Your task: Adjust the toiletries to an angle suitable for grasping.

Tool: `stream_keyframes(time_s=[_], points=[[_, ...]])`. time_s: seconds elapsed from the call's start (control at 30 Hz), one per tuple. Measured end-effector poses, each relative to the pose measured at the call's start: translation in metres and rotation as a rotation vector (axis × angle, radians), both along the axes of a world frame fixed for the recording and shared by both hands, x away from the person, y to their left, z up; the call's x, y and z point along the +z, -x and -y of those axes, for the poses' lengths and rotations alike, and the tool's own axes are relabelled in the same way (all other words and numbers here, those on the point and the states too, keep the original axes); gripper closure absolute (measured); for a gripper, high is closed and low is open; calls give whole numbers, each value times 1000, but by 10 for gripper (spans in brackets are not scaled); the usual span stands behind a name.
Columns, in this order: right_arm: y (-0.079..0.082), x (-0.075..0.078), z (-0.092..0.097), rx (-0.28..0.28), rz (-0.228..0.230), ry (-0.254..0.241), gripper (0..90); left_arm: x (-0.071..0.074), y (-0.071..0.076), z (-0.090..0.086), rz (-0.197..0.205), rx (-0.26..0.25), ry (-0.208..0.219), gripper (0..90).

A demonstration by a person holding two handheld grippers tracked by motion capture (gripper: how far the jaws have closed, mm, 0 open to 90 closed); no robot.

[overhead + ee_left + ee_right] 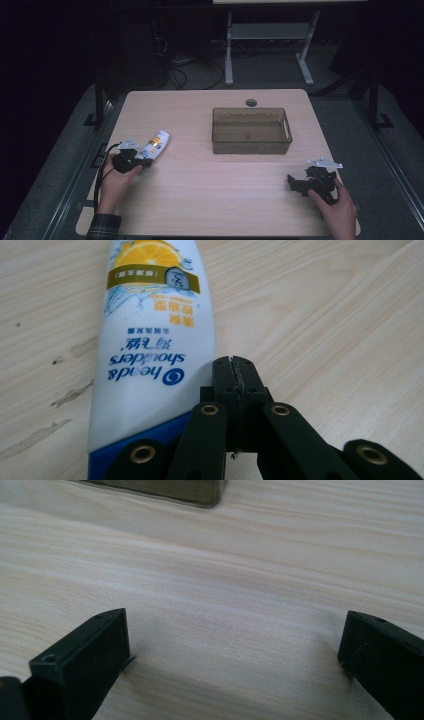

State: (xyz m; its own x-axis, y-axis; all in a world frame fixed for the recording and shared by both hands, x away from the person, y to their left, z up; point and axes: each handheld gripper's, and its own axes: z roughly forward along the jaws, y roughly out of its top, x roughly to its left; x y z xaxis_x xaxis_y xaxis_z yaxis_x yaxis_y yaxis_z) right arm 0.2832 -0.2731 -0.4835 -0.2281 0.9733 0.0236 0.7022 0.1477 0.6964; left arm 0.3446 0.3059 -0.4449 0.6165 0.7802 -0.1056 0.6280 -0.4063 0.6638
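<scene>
Bottle at my left tongs, bin across the desk

My left tongs [235,371] sit pressed together, empty, just right of the shampoo bottle [154,145], which lies flat at the desk's [210,200] near left, long axis running away from me and slightly right. My right tongs [298,184] are spread wide at the near right, well apart from it. The brown bin [251,131] stands far right of centre, bare desk between
</scene>
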Motion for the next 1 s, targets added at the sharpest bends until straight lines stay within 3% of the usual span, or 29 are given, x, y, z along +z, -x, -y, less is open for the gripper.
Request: stream_keyframes(time_s=[0.23,0.77,1.0], points=[[0,0,0,0,0,0,0,1,1,-11,3,34,3,900],[0,0,0,0,0,0,0,3,4,-33,26,112,-35,900],[0,0,0,0,0,0,0,8,3,-31,27,96,2,900]])
